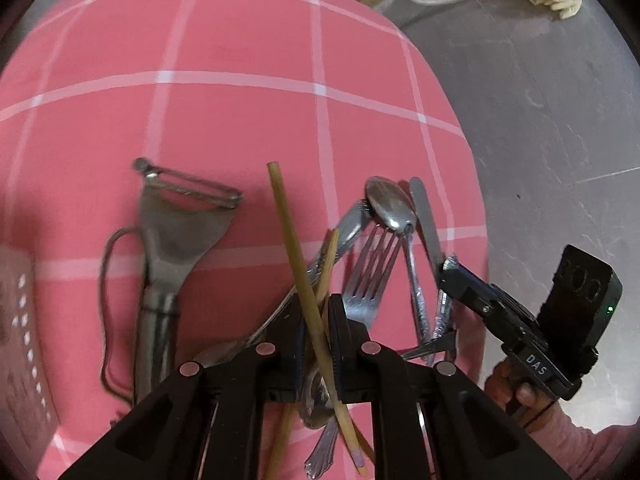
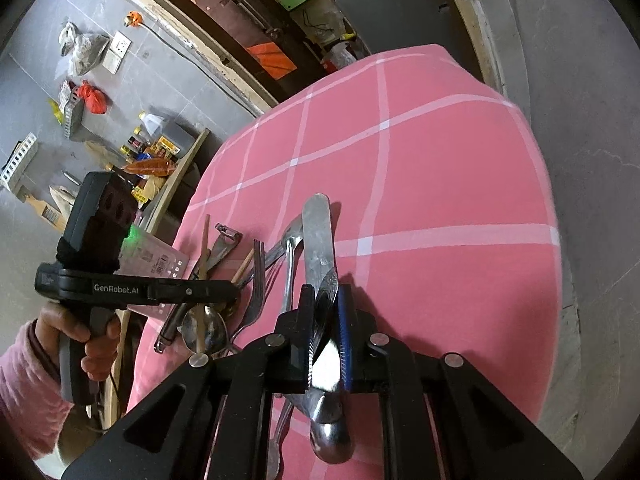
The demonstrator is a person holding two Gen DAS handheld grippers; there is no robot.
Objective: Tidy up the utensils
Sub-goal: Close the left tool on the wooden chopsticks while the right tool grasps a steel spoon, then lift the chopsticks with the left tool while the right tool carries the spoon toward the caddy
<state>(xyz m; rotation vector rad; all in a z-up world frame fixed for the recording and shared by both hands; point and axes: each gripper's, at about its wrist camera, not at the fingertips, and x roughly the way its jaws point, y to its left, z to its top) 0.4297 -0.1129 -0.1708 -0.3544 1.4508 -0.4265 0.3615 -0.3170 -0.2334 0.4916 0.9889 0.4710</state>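
Two tools pinching, left tool (image 1: pixel 316 336) on chopstick (image 1: pixel 298 264), right tool (image 2: pixel 326 332) on knife (image 2: pixel 316 232), near tablecloth (image 2: pixel 440 168) edge.

Right tongs (image 2: pixel 325 328) clamp a butter knife (image 2: pixel 318 240) above the pink tablecloth (image 2: pixel 440 168).

The tablecloth (image 1: pixel 240 112) is pink with a wide white check. The chopstick (image 1: pixel 298 264) is pale tan. The peeler (image 1: pixel 176 232), fork (image 1: pixel 370 276), spoon (image 1: pixel 390 204) and knife (image 2: pixel 318 236) are silver-grey metal. Both grippers are black, the right gripper (image 2: pixel 325 320) with blue pads. The sleeve (image 2: pixel 24 380) is pink.
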